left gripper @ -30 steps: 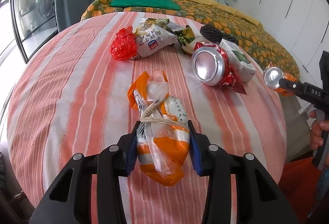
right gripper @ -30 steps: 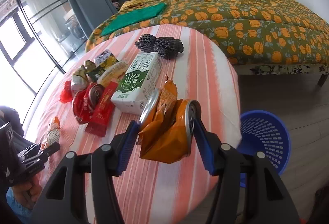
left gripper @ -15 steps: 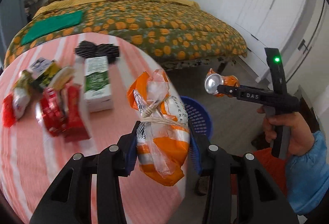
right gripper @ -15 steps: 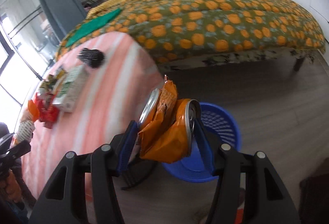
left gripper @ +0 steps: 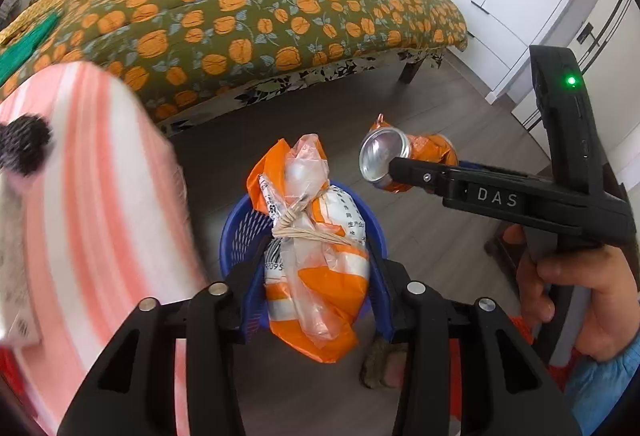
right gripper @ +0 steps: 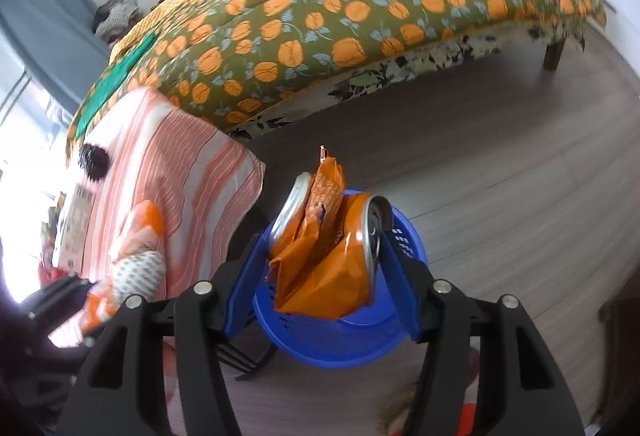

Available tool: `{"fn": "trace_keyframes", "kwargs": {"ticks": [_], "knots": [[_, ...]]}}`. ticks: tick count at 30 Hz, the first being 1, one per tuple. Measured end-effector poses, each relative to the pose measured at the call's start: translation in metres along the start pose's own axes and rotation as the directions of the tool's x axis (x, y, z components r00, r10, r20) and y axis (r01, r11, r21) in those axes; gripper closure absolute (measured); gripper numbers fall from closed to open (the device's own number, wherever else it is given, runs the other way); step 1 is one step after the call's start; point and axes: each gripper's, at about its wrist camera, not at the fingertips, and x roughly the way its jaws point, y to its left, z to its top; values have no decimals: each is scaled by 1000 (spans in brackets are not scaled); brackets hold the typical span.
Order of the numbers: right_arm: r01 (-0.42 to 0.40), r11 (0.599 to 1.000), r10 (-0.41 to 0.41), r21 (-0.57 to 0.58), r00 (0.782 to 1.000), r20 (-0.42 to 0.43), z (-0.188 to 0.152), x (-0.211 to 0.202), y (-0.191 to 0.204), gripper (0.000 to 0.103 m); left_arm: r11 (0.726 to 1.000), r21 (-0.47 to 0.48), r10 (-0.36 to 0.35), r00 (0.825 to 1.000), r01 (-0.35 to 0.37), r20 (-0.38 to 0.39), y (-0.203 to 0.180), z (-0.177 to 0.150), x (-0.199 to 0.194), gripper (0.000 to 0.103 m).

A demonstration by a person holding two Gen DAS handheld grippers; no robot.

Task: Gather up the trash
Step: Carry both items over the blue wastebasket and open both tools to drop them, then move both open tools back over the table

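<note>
Left wrist view: the left hand-held gripper (left gripper: 316, 300) is clamped on a tied orange-and-white plastic bag (left gripper: 316, 260), held off the bench (left gripper: 92, 204) with the blue basket (left gripper: 240, 236) on the floor directly behind and below it. This view alone shows the right hand-held gripper (left gripper: 390, 172) from the side, with the person's hand (left gripper: 580, 300) on its grip and a green indicator light (left gripper: 571, 80) lit on its body. Its tip holds a crushed orange can (left gripper: 404, 164) off to the right of the bag, above the floor (left gripper: 440, 104) and apart from the basket rim.

Right wrist view: the right hand-held gripper (right gripper: 324, 260) is closed on the crushed orange can (right gripper: 340, 256) together with an orange wrapper (right gripper: 320, 196) pinched against it. The blue basket (right gripper: 332, 340) sits right behind and beneath the load. Only this view shows the bench edge with its striped cloth (right gripper: 172, 172) draping down, and the left hand-held gripper with its bag (right gripper: 132, 268) at the left, blurred, beside the bench edge. A dark round item (right gripper: 93, 156) and a carton (right gripper: 76, 220) remain on the bench. The bed (right gripper: 360, 8) stands behind in both views.
</note>
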Motion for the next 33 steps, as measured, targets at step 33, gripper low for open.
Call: {"fn": "trace_keyframes", "kwargs": {"ticks": [33], "knots": [[-89, 775, 200, -626, 974, 109, -140, -5, 265, 18, 798, -464, 471, 878, -386, 80, 196, -234, -179, 15]]}}
